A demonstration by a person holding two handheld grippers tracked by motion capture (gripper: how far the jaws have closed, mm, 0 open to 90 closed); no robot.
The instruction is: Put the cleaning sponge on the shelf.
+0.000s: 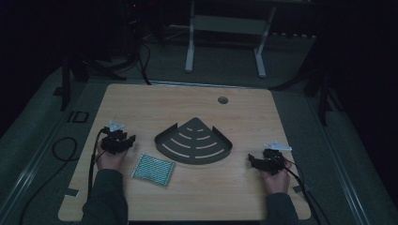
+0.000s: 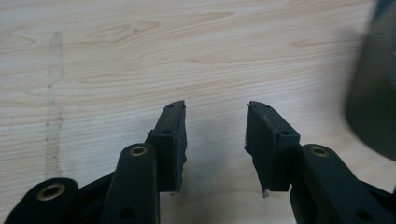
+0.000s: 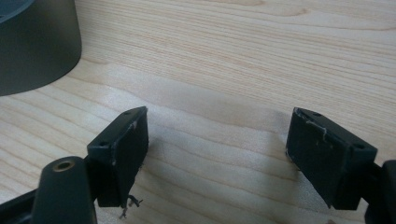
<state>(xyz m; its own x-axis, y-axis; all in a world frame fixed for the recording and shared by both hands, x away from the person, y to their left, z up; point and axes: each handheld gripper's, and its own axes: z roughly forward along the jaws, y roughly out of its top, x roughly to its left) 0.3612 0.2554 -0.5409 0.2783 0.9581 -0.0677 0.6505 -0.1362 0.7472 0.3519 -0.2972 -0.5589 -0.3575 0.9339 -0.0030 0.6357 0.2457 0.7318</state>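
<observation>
left gripper (image 1: pixel 123 139): open, empty, near cloth (image 1: pixel 153 169)
right gripper (image 1: pixel 257 161): open, empty, beside rack (image 1: pixel 193 142)
tip: I'd pinch cloth's edge, low to tabletop (image 1: pixel 141 103)

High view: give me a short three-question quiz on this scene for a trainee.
1. True or false: the green patterned cloth lies inside the dark corner tray.
2. Which tool is nearer the cloth? A) left tool B) right tool
3. What, if anything, is between the jaws of the two tools?

Key:
1. False; it lies on the table beside the tray.
2. A
3. Nothing; both are open.
</observation>
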